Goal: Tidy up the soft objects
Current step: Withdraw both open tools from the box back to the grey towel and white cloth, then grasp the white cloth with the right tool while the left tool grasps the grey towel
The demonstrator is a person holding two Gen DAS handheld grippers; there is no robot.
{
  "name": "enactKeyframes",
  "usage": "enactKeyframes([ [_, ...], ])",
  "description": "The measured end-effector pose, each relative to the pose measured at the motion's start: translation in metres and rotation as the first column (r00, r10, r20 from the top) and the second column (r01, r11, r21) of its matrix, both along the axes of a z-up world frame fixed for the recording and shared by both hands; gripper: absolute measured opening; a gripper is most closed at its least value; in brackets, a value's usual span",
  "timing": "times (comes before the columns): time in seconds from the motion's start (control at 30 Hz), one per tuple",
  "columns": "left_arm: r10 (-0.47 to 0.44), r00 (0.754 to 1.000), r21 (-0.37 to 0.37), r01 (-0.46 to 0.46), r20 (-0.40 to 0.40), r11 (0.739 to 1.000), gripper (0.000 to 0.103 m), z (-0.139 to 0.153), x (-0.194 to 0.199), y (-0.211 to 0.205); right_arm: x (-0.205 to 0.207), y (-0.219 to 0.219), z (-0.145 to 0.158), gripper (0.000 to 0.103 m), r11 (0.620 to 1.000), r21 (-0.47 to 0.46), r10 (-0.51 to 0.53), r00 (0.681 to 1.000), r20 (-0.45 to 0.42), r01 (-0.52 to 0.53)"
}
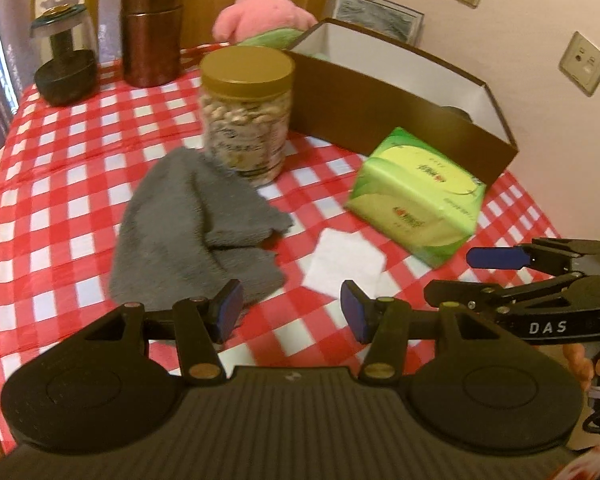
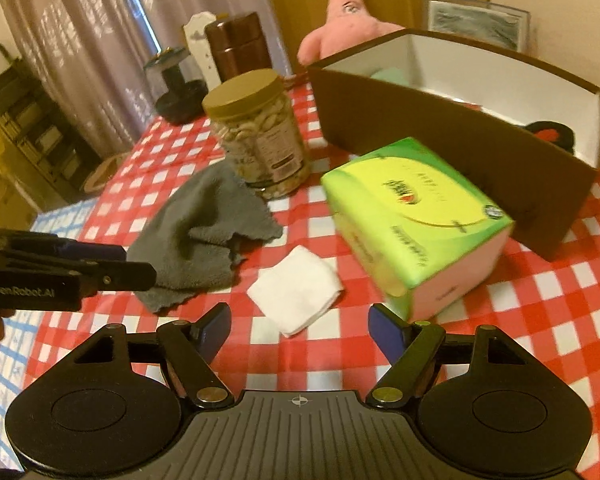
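A crumpled grey towel (image 1: 192, 232) (image 2: 204, 240) lies on the red-checked tablecloth (image 1: 80, 152), just ahead and left of my left gripper (image 1: 292, 312), which is open and empty. A folded white cloth (image 1: 344, 264) (image 2: 296, 290) lies just beyond my right gripper (image 2: 300, 330), also open and empty. A green tissue pack (image 1: 416, 196) (image 2: 412, 220) stands tilted in front of the open brown box (image 1: 400, 100) (image 2: 440, 132). A pink plush (image 1: 264, 8) (image 2: 348, 16) sits behind the box. Each gripper shows in the other's view: right gripper (image 1: 472, 276), left gripper (image 2: 112, 264).
A jar of nuts (image 1: 246, 112) (image 2: 260, 132) stands against the towel's far edge. A copper canister (image 1: 152, 28) and a dark glass-domed object (image 1: 64, 68) stand at the back left. Inside the box lie a dark item (image 2: 548, 136) and something pale green (image 2: 388, 76).
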State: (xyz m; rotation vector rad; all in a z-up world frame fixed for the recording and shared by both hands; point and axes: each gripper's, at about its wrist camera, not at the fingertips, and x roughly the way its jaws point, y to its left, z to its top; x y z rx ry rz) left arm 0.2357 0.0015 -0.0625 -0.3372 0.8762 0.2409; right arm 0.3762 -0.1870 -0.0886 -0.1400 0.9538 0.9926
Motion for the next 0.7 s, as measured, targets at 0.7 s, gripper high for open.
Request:
enactKeyframes([
  [0.7,0.027,0.998,0.014,-0.026,-0.050,1.000,0.051,-0.039,-0.009,0.062,0.007,0.078,-0.071,0.076,0.986,-0.136,-0.082,0.993,0.081,0.092],
])
